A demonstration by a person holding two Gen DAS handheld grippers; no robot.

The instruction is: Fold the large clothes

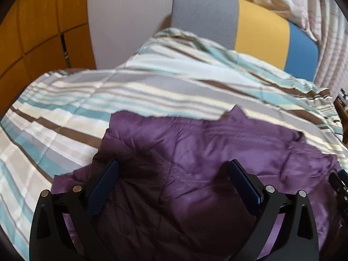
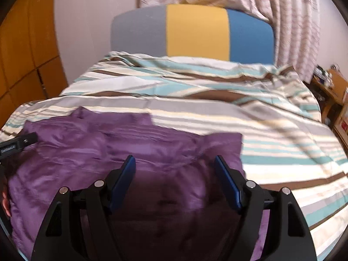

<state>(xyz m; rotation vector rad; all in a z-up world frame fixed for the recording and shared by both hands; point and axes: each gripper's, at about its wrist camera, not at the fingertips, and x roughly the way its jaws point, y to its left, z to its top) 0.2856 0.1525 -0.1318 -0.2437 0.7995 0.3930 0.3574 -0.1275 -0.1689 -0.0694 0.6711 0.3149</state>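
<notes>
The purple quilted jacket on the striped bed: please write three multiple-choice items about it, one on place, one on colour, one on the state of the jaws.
1. Where does the purple quilted jacket lie?
A. on the striped bedcover
B. on the floor
C. over the headboard

2. Which colours has the padded headboard?
A. red, green, white
B. grey, yellow, blue
C. black only

3. How do the jaws of the right gripper stand?
A. shut on the jacket
B. shut on nothing
C. apart

Answers: 1 A, the jacket is spread on the stripes; 2 B, three panels show side by side; 3 C, fabric shows in the gap, untouched by the pads.
</notes>
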